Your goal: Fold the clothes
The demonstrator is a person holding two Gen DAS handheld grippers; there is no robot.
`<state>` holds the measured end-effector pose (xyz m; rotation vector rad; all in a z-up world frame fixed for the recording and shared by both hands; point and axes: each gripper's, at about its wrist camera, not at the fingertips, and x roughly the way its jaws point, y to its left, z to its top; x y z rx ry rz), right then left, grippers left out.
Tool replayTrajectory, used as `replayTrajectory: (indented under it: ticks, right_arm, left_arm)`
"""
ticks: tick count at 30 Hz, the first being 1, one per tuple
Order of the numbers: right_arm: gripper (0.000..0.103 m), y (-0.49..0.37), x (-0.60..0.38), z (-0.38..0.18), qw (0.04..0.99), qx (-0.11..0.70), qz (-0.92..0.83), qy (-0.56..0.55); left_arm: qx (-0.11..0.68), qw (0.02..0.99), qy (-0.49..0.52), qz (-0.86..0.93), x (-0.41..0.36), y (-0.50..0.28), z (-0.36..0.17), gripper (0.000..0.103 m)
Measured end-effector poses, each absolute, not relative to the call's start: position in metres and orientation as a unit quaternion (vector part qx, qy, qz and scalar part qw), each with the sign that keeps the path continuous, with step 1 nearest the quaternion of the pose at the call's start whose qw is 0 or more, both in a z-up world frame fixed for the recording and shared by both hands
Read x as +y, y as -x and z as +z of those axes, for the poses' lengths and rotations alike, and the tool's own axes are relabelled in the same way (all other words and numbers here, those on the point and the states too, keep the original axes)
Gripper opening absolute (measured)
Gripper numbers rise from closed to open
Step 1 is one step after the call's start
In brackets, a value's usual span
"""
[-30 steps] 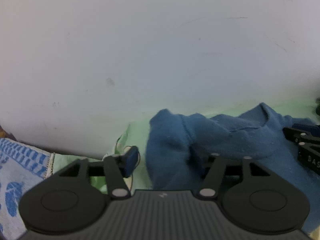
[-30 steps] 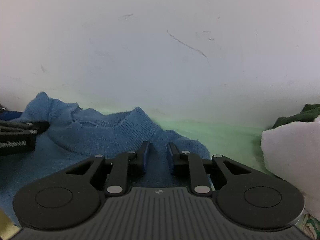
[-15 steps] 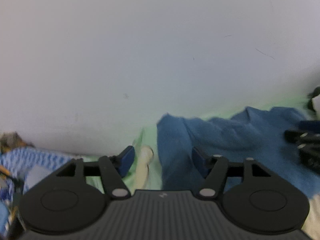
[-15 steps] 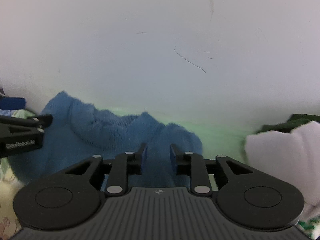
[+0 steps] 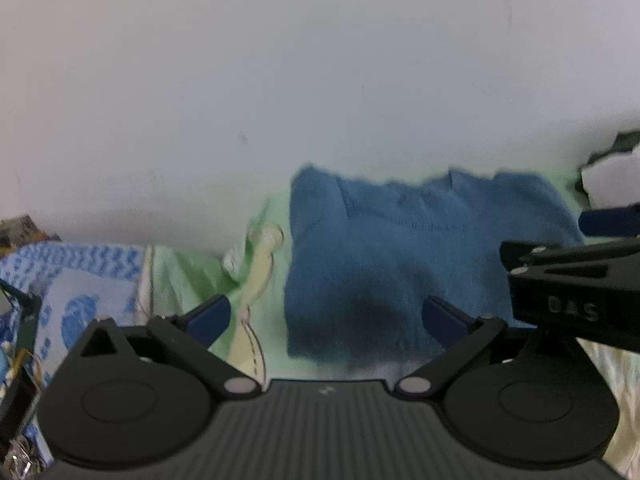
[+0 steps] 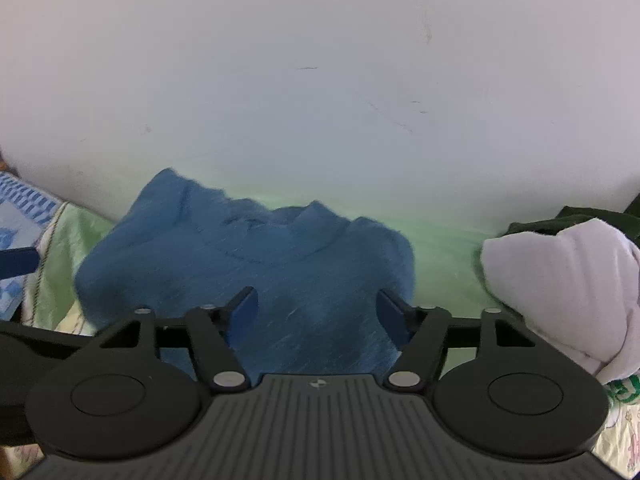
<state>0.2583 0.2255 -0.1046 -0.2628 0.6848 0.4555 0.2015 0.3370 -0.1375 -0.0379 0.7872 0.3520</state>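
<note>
Blue sweater [image 6: 280, 256], seemingly folded, tools apart

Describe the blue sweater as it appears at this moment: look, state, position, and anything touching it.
The blue sweater looks like a fuzzy knit with a ribbed neckline facing the white wall. It lies folded into a compact block on the light green sheet, its far edge slightly rumpled. Both grippers, left and right, hang open over it, gripping nothing. The white garment sits apart.

Both the right claw [image 6: 318, 310] and left claw [image 5: 326, 318] have opened, releasing the blue sweater [image 6: 280, 252].
</note>
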Motion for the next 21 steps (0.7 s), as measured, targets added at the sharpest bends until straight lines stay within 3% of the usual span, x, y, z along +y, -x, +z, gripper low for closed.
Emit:
replayTrajectory:
  ticks: [3,8,13,14,16,18,19,21]
  right_arm:
    - [0.073,-0.258,0.222,-0.111,0.897,0.353,0.24,0.116]
    - [0.066,-0.274,0.207,-0.133,0.89,0.384,0.229,0.086]
    - [0.068,-0.286,0.199,-0.142,0.893,0.386,0.223,0.065]
    - [0.065,-0.284,0.198,-0.138,0.895,0.38,0.224,0.06]
    - [0.041,-0.27,0.185,-0.124,0.908,0.348,0.229,0.044]
    - [0.025,-0.258,0.174,-0.117,0.914,0.33,0.23,0.04]
    - [0.007,-0.255,0.173,-0.12,0.912,0.337,0.228,0.047]
    - [0.003,-0.251,0.17,-0.127,0.907,0.35,0.224,0.061]
  left_arm:
    - [0.388,0.907,0.042,0.158,0.343,-0.199,-0.144,0.103]
    - [0.397,0.907,0.048,0.133,0.351,-0.207,-0.158,0.103]
    - [0.394,0.911,0.0,0.12,0.343,-0.203,-0.152,0.102]
    - [0.384,0.915,-0.017,0.121,0.341,-0.197,-0.146,0.095]
    - [0.348,0.929,-0.034,0.119,0.342,-0.178,-0.13,0.093]
    - [0.313,0.942,-0.025,0.115,0.347,-0.164,-0.118,0.09]
    - [0.313,0.943,-0.016,0.109,0.35,-0.165,-0.117,0.085]
    - [0.341,0.934,-0.012,0.104,0.352,-0.18,-0.124,0.057]
